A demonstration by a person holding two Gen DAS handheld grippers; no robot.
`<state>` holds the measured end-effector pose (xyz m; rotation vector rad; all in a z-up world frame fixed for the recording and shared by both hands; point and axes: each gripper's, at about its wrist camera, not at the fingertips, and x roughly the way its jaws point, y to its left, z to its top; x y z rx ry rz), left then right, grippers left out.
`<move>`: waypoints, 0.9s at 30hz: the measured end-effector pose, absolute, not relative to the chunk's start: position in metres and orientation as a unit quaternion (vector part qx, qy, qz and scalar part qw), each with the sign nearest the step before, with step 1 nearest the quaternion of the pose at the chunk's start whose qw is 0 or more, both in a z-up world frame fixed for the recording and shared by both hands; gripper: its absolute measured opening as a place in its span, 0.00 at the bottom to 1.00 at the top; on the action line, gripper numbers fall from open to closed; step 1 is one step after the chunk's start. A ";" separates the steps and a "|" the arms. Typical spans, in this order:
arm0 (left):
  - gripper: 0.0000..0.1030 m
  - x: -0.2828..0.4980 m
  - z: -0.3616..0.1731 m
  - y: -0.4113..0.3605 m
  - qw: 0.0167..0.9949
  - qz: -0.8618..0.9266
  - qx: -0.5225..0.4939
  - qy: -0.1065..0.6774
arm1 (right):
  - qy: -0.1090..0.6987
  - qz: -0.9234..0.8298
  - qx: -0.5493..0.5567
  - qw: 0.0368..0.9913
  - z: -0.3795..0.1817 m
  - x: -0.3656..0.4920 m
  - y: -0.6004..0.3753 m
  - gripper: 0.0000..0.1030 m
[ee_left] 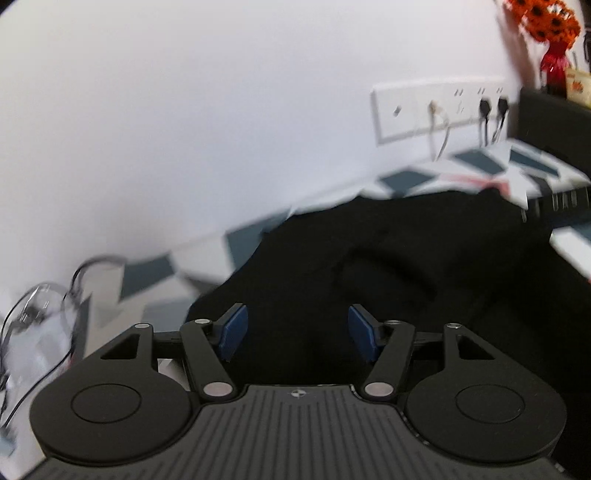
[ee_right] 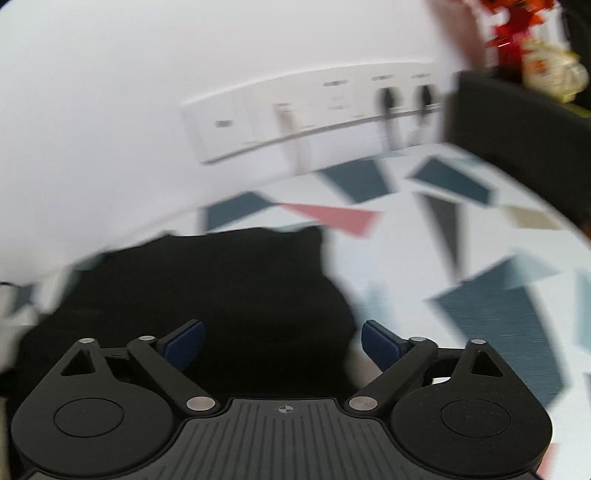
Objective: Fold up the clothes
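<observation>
White wall behind; patterned tabletop (ee_right: 424,258) of dark blue, pink and grey shards.

Black garment (ee_left: 369,266): bunched at near centre, partly folded; seams unreadable through blur and darkness.

Left gripper (ee_left: 297,332): jaws apart, empty, over the cloth.

Right gripper (ee_right: 282,343): jaws wide, empty, at the garment's right edge.

Risk: pinching several layers, dragging the fold askew.

Far right: socket strip (ee_right: 314,110), orange flowers (ee_left: 543,18), cut off.

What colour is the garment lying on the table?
Black garment, clearest in the right wrist view.
</observation>
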<state>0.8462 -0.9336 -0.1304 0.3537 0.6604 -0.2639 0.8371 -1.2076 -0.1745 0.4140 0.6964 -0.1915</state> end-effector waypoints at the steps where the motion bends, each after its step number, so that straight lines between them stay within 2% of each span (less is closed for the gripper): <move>1: 0.60 0.842 -0.135 -0.930 0.918 -0.128 0.179 0.330 | 0.339 -0.064 0.211 0.915 -0.175 0.843 -1.202 0.81; 3: 0.60 0.834 -0.144 -0.922 0.910 -0.128 0.193 0.343 | 0.342 -0.024 0.205 0.917 -0.175 0.856 -1.186 0.78; 8: 0.60 0.831 -0.164 -0.929 0.900 -0.118 0.224 0.354 | 0.366 0.039 0.139 0.919 -0.181 0.890 -1.139 0.79; 10: 0.59 0.840 -0.169 -0.928 0.901 -0.095 0.222 0.362 | 0.392 0.053 0.109 0.912 -0.186 0.904 -1.123 0.70; 12: 0.57 0.850 -0.170 -0.920 0.903 -0.065 0.211 0.368 | 0.406 0.044 0.097 0.908 -0.187 0.911 -1.119 0.25; 13: 0.57 0.854 -0.170 -0.914 0.905 -0.052 0.204 0.370 | 0.406 0.030 0.101 0.908 -0.183 0.914 -1.123 0.22; 16: 0.59 0.866 -0.171 -0.899 0.905 -0.030 0.187 0.382 | 0.350 -0.054 0.105 0.929 -0.162 0.906 -1.147 0.21; 18: 0.61 0.869 -0.171 -0.893 0.905 -0.030 0.179 0.385 | 0.322 -0.113 0.119 0.932 -0.152 0.902 -1.174 0.27; 20: 0.61 0.870 -0.172 -0.890 0.905 -0.028 0.179 0.385 | 0.298 -0.187 0.137 0.926 -0.148 0.894 -1.203 0.28; 22: 0.61 0.869 -0.172 -0.889 0.906 -0.028 0.177 0.384 | 0.275 -0.245 0.156 0.916 -0.146 0.880 -1.227 0.43; 23: 0.61 0.867 -0.171 -0.889 0.906 -0.028 0.178 0.383 | 0.269 -0.262 0.171 0.911 -0.145 0.873 -1.238 0.55; 27: 0.61 0.865 -0.169 -0.886 0.910 -0.018 0.166 0.380 | 0.282 -0.242 0.229 0.900 -0.152 0.845 -1.259 0.57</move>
